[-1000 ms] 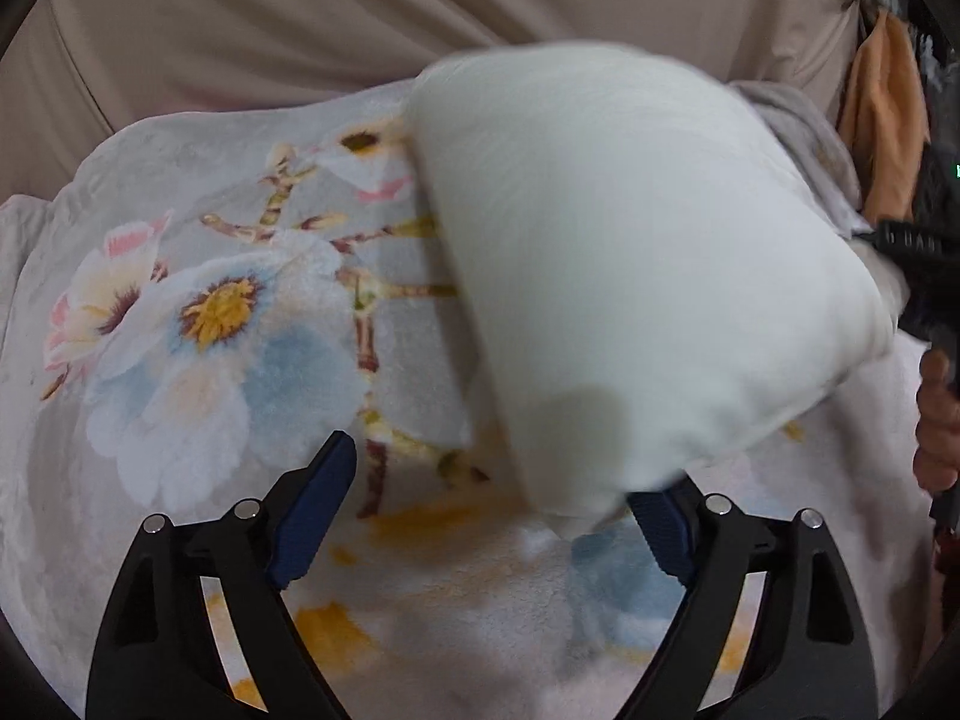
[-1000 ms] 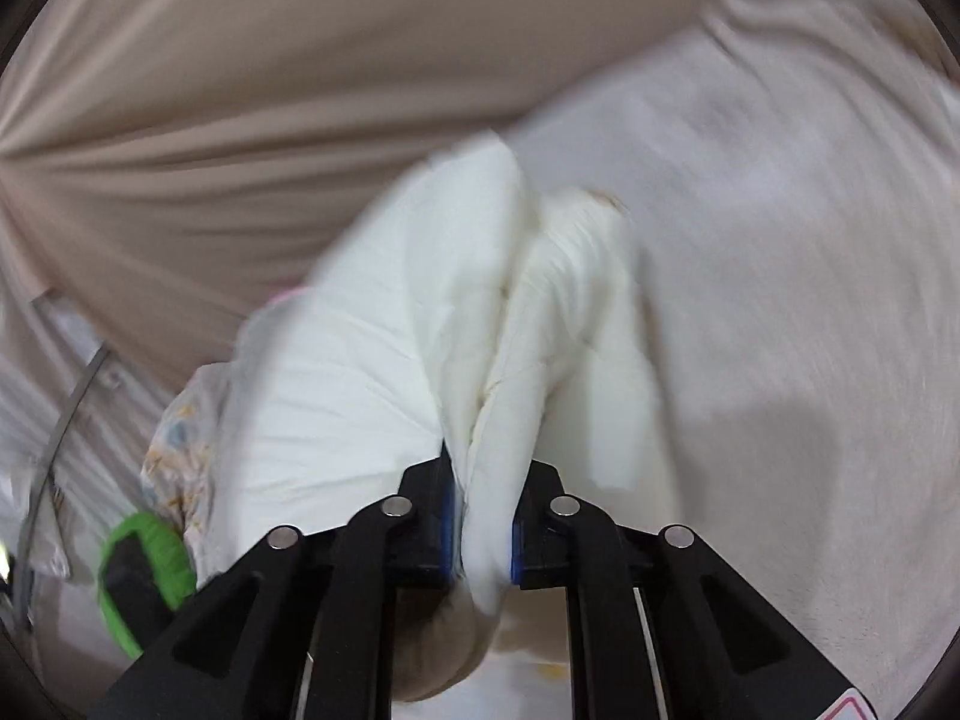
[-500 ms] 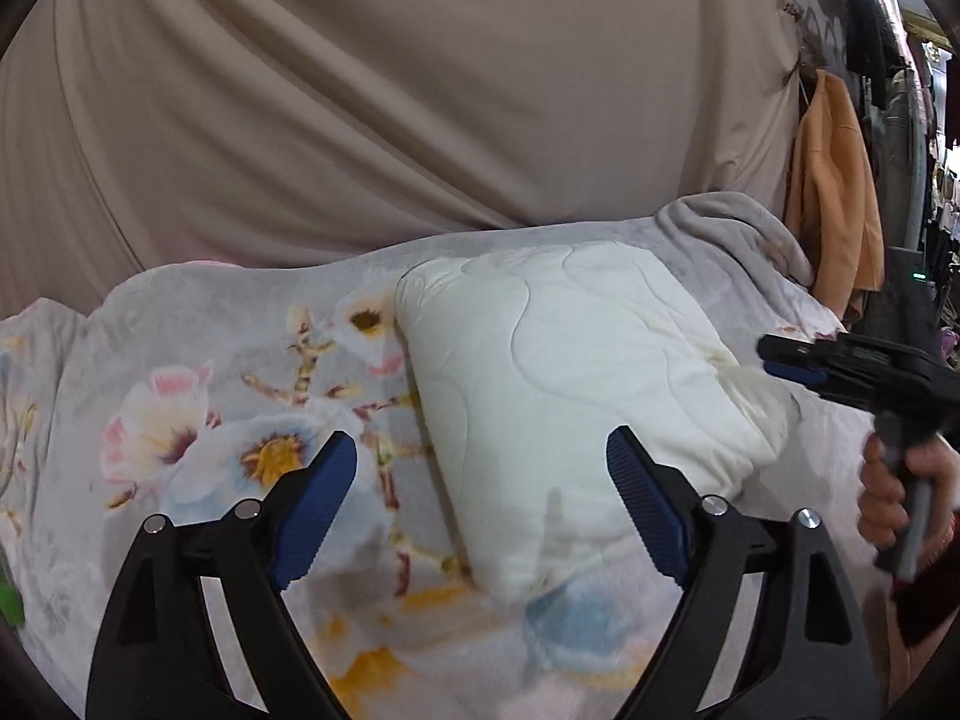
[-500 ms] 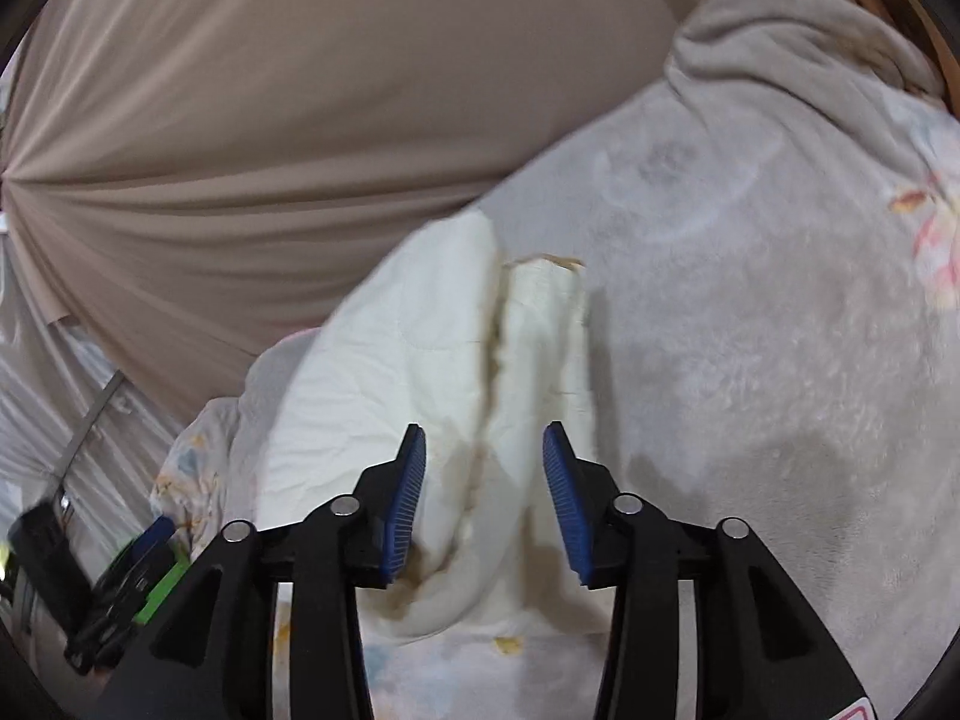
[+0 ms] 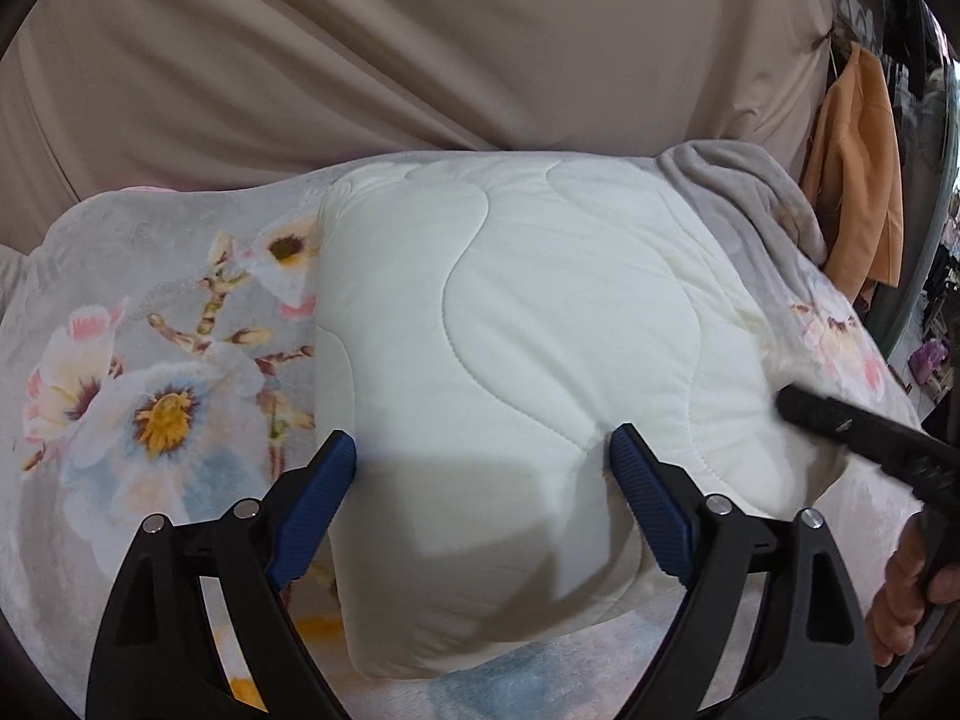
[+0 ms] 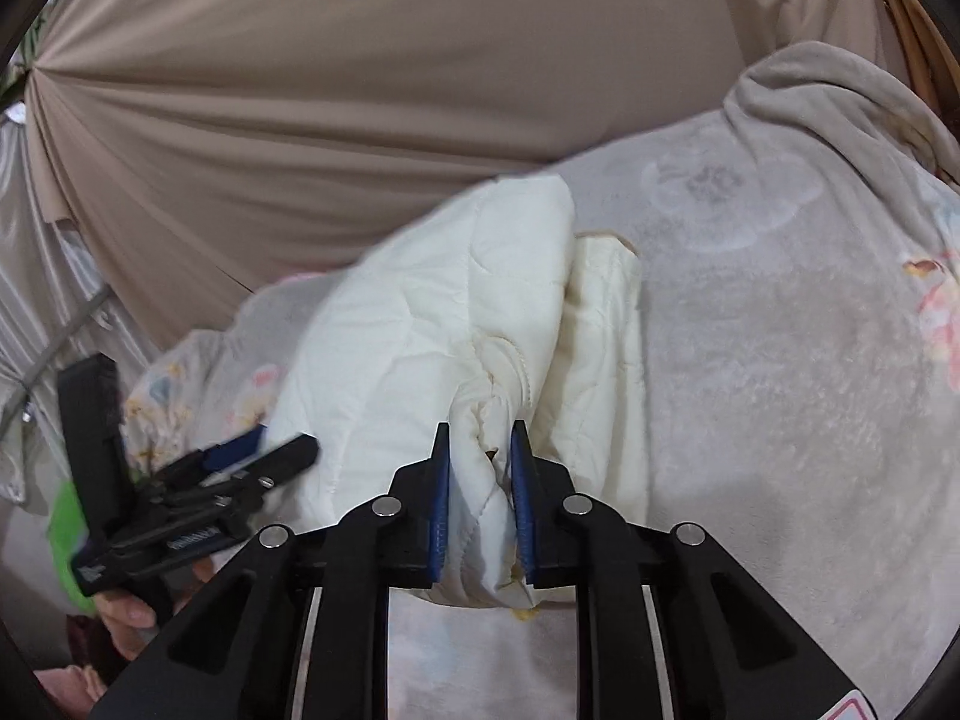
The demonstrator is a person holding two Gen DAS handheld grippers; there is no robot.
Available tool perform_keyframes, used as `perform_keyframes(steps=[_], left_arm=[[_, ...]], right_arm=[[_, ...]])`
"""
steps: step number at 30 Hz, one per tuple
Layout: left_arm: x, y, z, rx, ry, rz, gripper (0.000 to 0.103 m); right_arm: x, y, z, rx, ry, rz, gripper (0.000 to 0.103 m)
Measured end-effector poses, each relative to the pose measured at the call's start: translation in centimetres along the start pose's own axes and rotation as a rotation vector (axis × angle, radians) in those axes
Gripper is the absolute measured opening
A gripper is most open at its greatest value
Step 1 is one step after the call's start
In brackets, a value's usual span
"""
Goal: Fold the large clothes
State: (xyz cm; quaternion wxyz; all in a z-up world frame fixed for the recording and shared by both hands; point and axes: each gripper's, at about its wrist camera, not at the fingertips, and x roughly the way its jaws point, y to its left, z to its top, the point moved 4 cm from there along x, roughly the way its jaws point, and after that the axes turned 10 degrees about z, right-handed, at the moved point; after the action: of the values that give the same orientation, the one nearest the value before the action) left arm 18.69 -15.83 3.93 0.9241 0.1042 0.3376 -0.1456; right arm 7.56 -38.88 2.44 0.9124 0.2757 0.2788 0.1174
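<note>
Folded cream quilt [image 6: 456, 312]: soft, puffy, likely light (slumps easily); right gripper [image 6: 480, 480] just reclamped on its near edge, left gripper [image 5: 483, 516] agape astride it.

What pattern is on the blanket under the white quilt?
Large pastel flowers on pale grey blanket; left wrist view.

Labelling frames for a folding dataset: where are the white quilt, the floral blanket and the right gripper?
white quilt [image 5: 540, 330], left wrist view, quilted top face
floral blanket [image 5: 162, 414], left wrist view, big flower print
right gripper [image 6: 480, 450], right wrist view, between fingertips

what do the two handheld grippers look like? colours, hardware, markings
Both the left gripper and right gripper have matte black triangular cut-out frames, silver round pivot pins, and fingers faced with ribbed blue pads. The left gripper's body carries small white lettering, unreadable.
</note>
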Motion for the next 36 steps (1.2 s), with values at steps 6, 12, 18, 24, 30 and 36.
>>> perform_keyframes(steps=[6,12,18,24,30,36], left_arm=[[1.2,-2.3,-1.6,0.093,-0.046,0.131,0.09],[1.3,-1.5,-0.9,0.043,-0.017,0.112,0.09],[1.3,-1.4,-0.9,0.038,-0.011,0.111,0.091],[1.3,-1.4,-0.9,0.036,-0.02,0.099,0.092],[1.4,-2.2,-0.7,0.06,-0.035,0.114,0.092],[1.7,-1.1,-0.8,0.032,0.011,0.1,0.092]], right_arm=[[4.1,-3.2,-2.5,0.044,0.098,-0.083,0.019],[0.0,-0.1,2.4,0.036,-0.024,-0.124,0.023],[2.2,4.5,7.6,-0.113,-0.075,-0.177,0.02],[9.6,1.4,7.5,-0.115,0.019,-0.324,0.014],[12.9,-2.5,6.5,-0.045,0.071,-0.276,0.012],[9.0,-1.1,7.2,0.024,0.038,-0.206,0.017]])
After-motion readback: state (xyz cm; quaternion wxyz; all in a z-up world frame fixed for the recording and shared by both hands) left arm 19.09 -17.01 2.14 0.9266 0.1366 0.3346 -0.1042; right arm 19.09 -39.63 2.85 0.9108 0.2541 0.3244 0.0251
